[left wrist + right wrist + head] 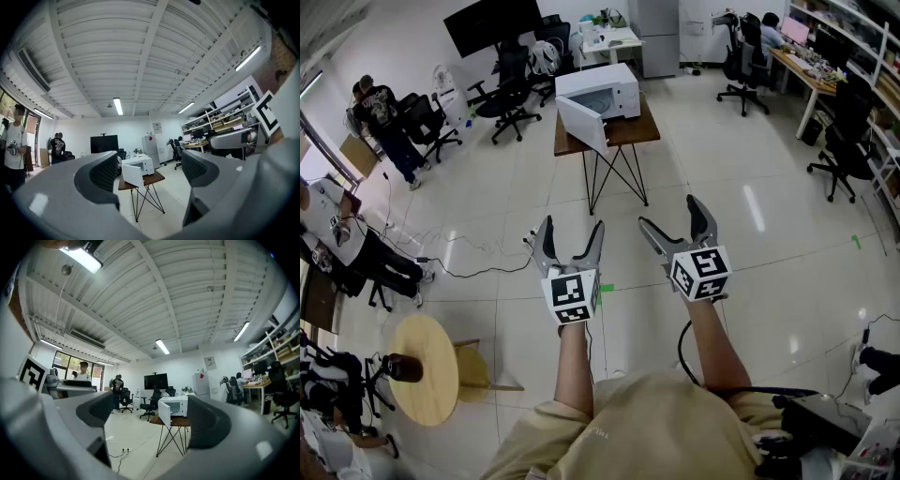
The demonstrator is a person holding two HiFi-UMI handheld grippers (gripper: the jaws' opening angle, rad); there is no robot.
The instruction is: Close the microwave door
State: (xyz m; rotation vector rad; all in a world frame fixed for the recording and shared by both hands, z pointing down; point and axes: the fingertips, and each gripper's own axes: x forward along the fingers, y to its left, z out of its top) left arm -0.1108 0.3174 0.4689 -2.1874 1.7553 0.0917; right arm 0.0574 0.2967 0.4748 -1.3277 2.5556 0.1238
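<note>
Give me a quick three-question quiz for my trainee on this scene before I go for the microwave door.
1. True or false: the microwave door stands open.
2. The microwave sits on: A) a wooden table with thin metal legs; B) a kitchen counter; C) a trolley.
3. Fill in: the jaws of the left gripper and the right gripper are both ____, with nothing between them.
Key: 1 true; 2 A; 3 open.
</note>
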